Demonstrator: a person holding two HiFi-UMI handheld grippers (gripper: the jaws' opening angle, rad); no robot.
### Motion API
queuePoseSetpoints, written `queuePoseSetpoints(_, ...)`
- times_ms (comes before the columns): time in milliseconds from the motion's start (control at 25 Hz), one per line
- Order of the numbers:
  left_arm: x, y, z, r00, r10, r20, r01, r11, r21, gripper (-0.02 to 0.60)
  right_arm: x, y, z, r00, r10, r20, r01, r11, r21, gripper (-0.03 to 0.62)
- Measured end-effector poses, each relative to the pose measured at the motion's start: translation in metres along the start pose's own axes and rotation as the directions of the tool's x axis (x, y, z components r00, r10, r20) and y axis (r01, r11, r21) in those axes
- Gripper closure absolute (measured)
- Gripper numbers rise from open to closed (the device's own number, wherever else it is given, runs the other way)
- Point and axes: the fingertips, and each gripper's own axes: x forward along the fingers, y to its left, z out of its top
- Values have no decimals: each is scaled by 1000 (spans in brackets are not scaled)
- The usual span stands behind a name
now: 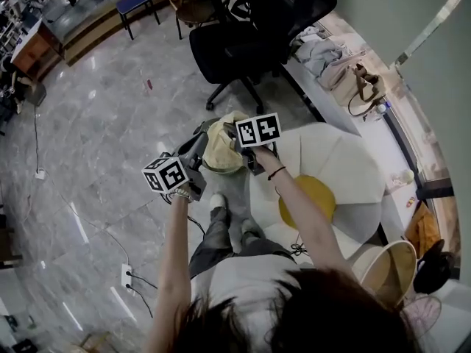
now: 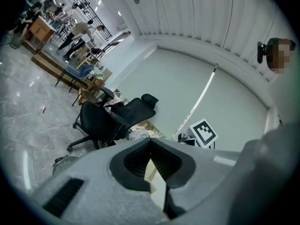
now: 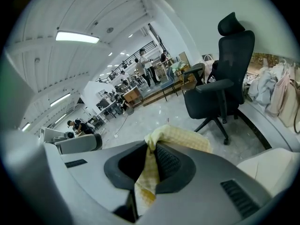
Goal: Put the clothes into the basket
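A pale yellow checked cloth (image 1: pixel 219 149) hangs bunched between my two grippers, above the grey floor in front of the person's legs. My left gripper (image 1: pixel 200 147) is shut on one side of it; in the left gripper view a pale strip of cloth (image 2: pixel 157 184) is pinched between the pads. My right gripper (image 1: pixel 231 133) is shut on the other side, and the yellow cloth (image 3: pixel 180 137) spills over its jaws in the right gripper view. A cream round basket (image 1: pixel 388 269) stands at the lower right, behind the person's right shoulder.
A black office chair (image 1: pixel 254 35) stands just ahead. To the right lies a white flower-shaped cushion (image 1: pixel 346 164) with a yellow centre. Clothes and a tan bag (image 1: pixel 353 79) are piled along the wall. Cables and a socket (image 1: pixel 126 274) lie on the floor at the left.
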Motion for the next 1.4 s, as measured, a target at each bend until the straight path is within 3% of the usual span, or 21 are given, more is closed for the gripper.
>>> queuePoseSetpoints(640, 39, 79, 14, 980, -76, -182, 67, 996, -53, 571, 67, -28, 21, 998, -53, -21, 56, 987, 153, 554)
queuePoseSetpoints(1160, 59, 102, -6, 949, -139, -282, 120, 989, -84, 571, 93, -51, 6, 987, -147, -68, 152, 985, 87, 554)
queuePoseSetpoints(1400, 67, 115, -15, 947, -130, -294, 106, 990, -96, 571, 108, -69, -9, 982, -153, -107, 166, 978, 126, 553)
